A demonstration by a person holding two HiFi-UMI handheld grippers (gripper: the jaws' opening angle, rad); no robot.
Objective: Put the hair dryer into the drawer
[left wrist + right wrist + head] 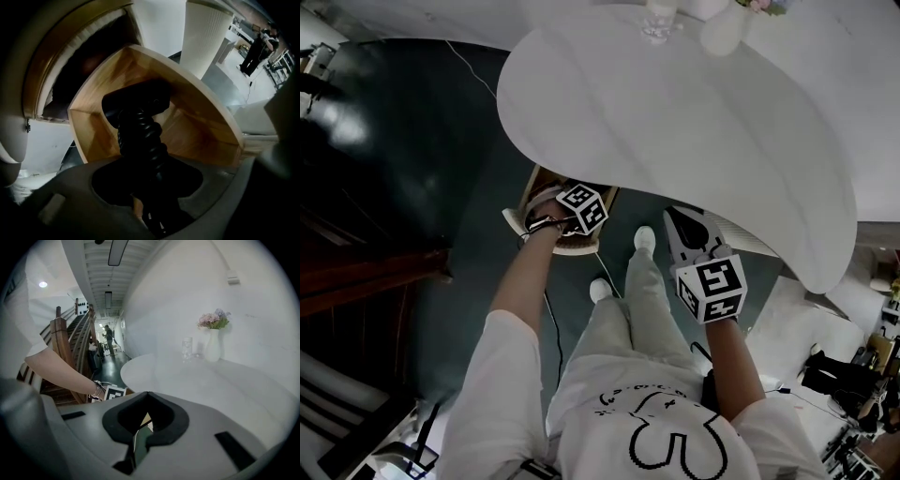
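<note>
A black hair dryer point(140, 126) with a ribbed handle hangs head-down inside the open wooden drawer point(197, 126). My left gripper point(150, 187) is shut on its handle and points steeply down. From the head view the left gripper point(567, 234) sits over the drawer point(536, 183), which juts out from under the table edge; the dryer itself is hidden there. My right gripper point(675, 220) hovers to the right of the drawer, below the table edge. In the right gripper view its jaws point(140, 427) stand together with nothing between them.
A large white rounded table point(675, 122) overhangs the drawer and carries a glass point(659, 21) and a white vase point(722, 33) of flowers at the far side. Its ribbed white pedestal point(206, 37) stands behind the drawer. The person's feet point(645, 239) are beside the drawer. A dark staircase point(356, 272) rises at the left.
</note>
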